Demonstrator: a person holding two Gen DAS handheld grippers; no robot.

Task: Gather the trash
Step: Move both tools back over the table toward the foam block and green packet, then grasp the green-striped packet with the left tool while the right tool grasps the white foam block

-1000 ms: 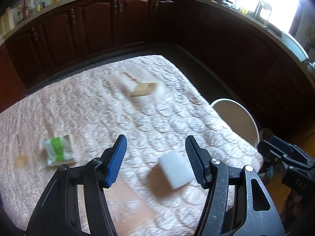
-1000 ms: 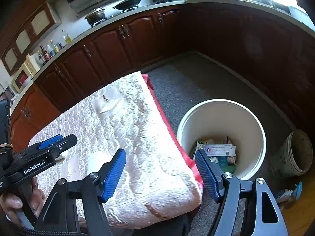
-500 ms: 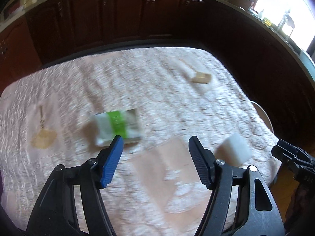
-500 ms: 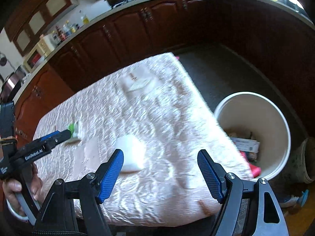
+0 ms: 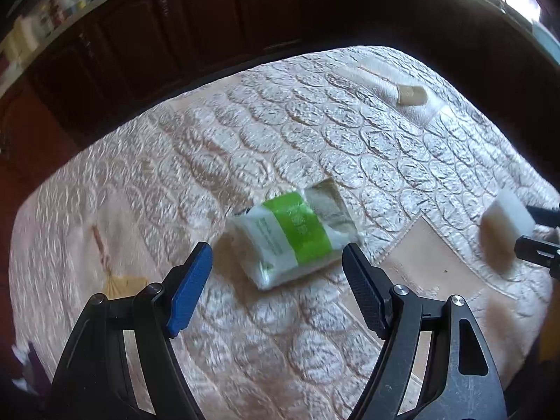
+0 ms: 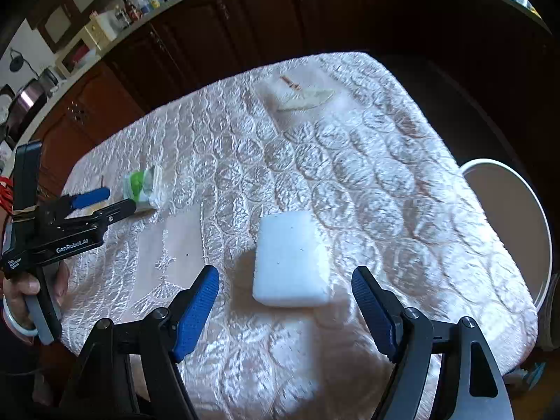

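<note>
Left wrist view is showing the left hand-held gripper [image 5: 276, 266] hanging over a green-and-white packet [image 5: 294, 234] lying on the quilted worktop [image 5: 175, 175], jaws opening with the packet just ahead of the tips, untouched. Right wrist view is showing the right hand-held gripper [image 6: 285, 292] spread wide and gripping nothing, a white foam block [image 6: 290, 259] (flat on the cloth) sitting just beyond its blue pads [image 6: 196, 308]. A white bucket [image 6: 518, 189] is standing past the worktop's right edge.

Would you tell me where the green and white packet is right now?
The green and white packet lies flat on the quilted table cover, just ahead of the left gripper, whose jaws are opening; the white block lies to its right.
</note>
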